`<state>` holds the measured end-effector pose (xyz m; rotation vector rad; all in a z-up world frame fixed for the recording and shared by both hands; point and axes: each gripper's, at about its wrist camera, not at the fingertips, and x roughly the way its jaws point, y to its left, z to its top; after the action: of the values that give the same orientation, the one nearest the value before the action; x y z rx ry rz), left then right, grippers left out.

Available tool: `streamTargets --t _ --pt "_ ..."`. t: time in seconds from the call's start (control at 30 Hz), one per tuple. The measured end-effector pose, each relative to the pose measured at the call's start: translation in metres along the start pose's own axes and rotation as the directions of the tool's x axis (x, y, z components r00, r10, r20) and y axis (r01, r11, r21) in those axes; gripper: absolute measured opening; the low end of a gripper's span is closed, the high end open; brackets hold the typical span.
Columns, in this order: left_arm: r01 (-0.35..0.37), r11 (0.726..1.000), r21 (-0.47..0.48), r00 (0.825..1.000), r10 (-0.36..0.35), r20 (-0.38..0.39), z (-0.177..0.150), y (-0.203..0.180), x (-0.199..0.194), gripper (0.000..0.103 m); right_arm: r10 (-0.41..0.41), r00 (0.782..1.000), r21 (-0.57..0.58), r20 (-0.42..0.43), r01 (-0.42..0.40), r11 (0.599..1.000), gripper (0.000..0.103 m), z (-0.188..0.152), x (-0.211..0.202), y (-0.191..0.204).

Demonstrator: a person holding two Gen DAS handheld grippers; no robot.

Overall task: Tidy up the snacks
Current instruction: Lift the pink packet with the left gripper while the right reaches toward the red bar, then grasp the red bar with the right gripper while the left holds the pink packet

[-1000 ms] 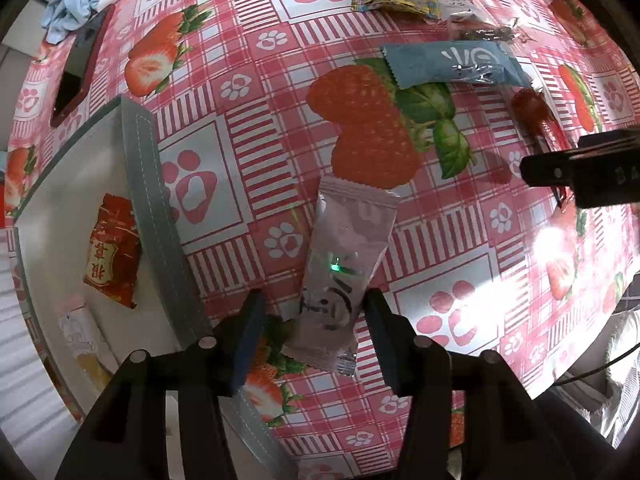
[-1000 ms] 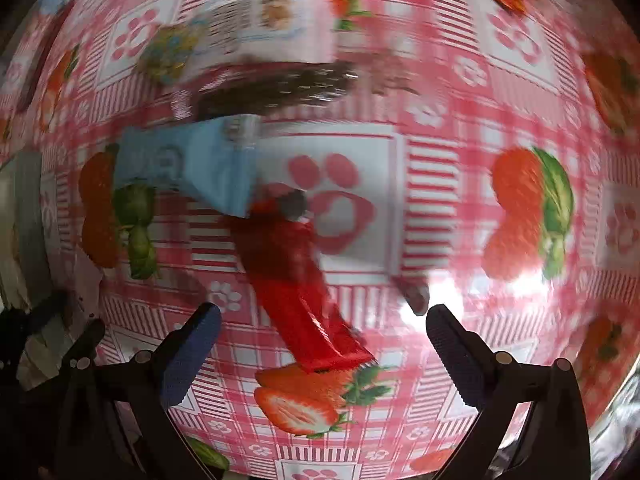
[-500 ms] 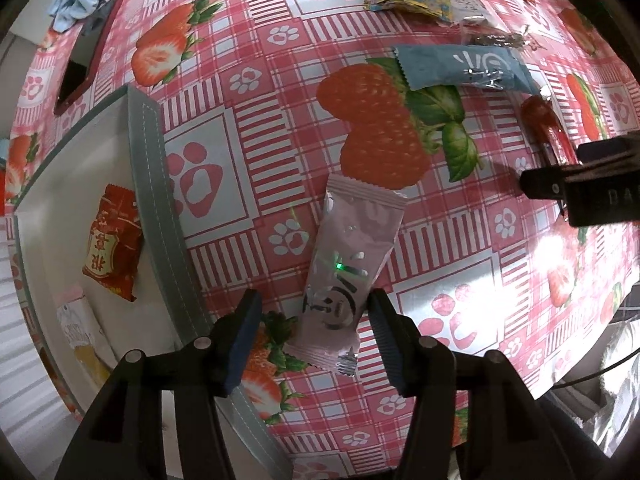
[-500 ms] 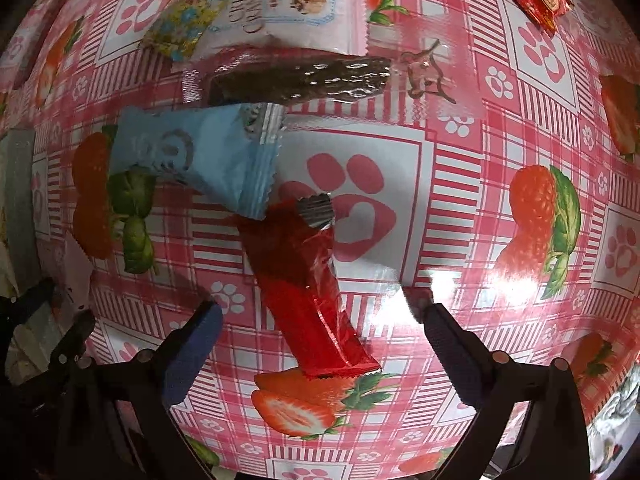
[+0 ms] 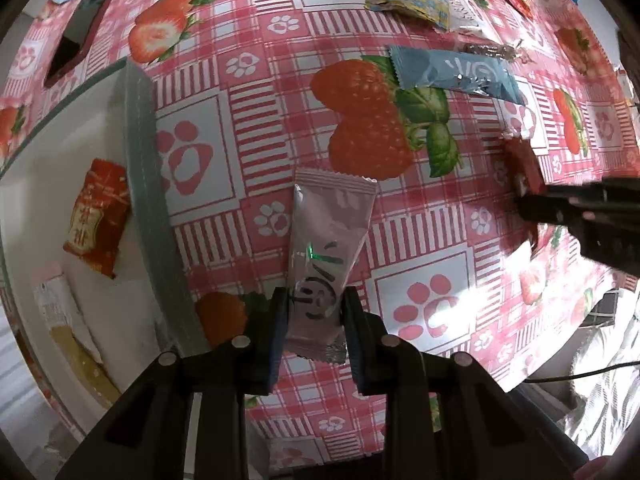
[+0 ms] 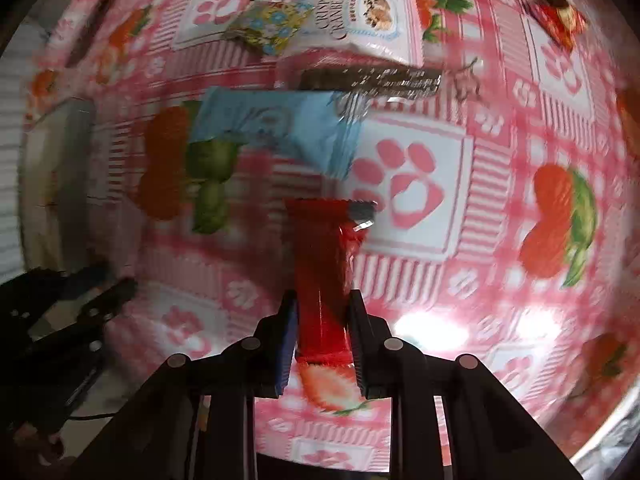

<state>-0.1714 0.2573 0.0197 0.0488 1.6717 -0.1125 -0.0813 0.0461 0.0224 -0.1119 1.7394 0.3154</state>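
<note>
My left gripper (image 5: 314, 312) is shut on the near end of a pale pink snack packet (image 5: 326, 240) that lies on the strawberry tablecloth, just right of a white tray (image 5: 140, 160). The tray holds a red packet (image 5: 98, 224) and a pale packet (image 5: 60, 312). My right gripper (image 6: 322, 320) is shut on the near end of a long red snack packet (image 6: 322, 264). The right gripper also shows in the left wrist view (image 5: 580, 212) at the right edge. The right wrist view is blurred.
A light blue packet (image 5: 452, 72) (image 6: 280, 128), a dark clear-wrapped bar (image 6: 372, 80), a white cranberry packet (image 6: 368, 20) and a yellow-blue packet (image 6: 272, 26) lie farther back. A dark phone (image 5: 76, 48) lies at the far left. The table edge runs along the lower right.
Both grippers have closed: the left on the pink packet, the right on the red packet. The right gripper moved forward over the red packet.
</note>
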Motion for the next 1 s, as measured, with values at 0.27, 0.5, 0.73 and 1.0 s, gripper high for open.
streamTargets --t 0.27,0.5,0.73,1.0 --pt "0.007 1.0 0.022 1.0 -0.007 0.03 -0.008 0.005 -0.017 0.03 0.1 0.995 0.07 0.018 -0.101 0.992 0.026 -0.029 -0.011 0.004" --pt "-0.043 0.998 0.038 0.999 0.041 0.036 0.001 0.009 -0.015 0.047 0.071 0.997 0.157 -0.003 -0.069 0.985 0.057 -0.038 -0.01 -0.002" --pt "-0.095 0.995 0.036 0.995 0.095 0.023 0.012 0.002 -0.002 0.061 0.013 1.0 0.161 0.021 -0.016 0.987 0.084 -0.027 -0.012 0.01" --pt "-0.07 0.997 0.032 0.997 0.069 0.031 0.024 -0.012 0.008 0.048 -0.119 0.993 0.066 -0.003 0.119 0.991 0.048 -0.017 -0.002 0.052"
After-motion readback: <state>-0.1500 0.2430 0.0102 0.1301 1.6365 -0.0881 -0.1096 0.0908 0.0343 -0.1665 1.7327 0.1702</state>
